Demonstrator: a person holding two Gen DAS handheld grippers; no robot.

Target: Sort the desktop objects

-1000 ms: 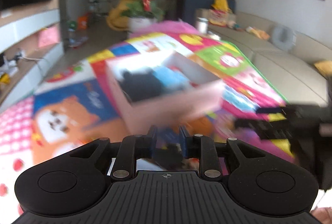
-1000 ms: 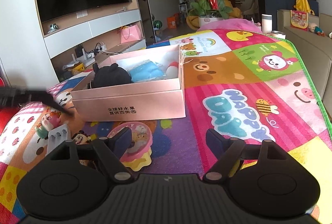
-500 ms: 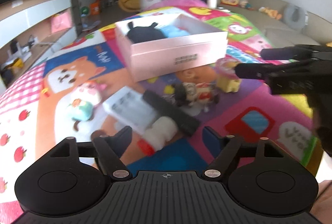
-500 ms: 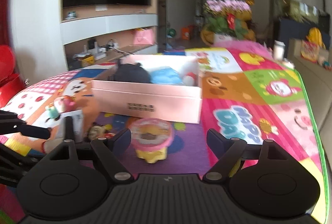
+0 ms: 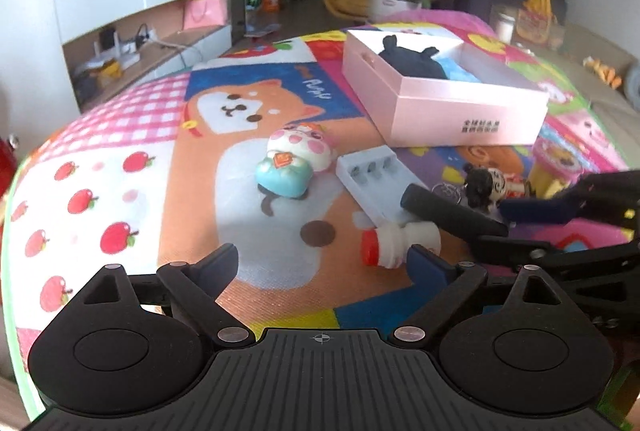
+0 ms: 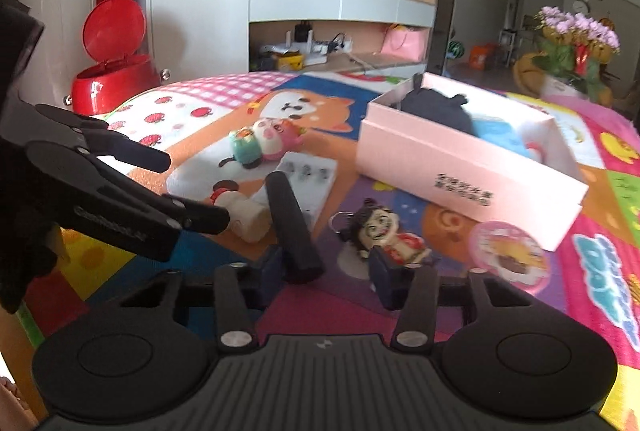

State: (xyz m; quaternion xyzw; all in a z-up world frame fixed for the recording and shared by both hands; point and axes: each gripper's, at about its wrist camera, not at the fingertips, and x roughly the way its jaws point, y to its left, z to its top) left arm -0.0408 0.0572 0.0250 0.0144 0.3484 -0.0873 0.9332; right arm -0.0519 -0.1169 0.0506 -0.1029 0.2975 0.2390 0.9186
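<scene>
On the cartoon play mat lie a black cylinder [image 6: 290,219], a small white bottle with a red cap [image 5: 400,245], a white battery case [image 5: 372,175], a squishy cat toy [image 5: 294,163], a doll keychain [image 6: 384,231] and a pink-lidded cup [image 6: 508,255]. The pink box [image 5: 460,111] holds a black plush and a blue item. My left gripper [image 5: 324,267] is opening wide with nothing between its fingers, and the bottle lies just beyond its right finger. My right gripper [image 6: 328,271] is closing. The cylinder's near end lies between its fingers beside the left one, with a gap to the right one.
A red lidded bin [image 6: 116,71] stands past the mat's far left corner. The mat's green edge [image 5: 8,231] drops off at the left. A sofa runs along the right side. A TV unit with shelves lines the far wall.
The left gripper drew back from the box, came down toward the bottle, and its jaws went from shut to wide. The right gripper swung left from the pink cup to the black cylinder and narrowed.
</scene>
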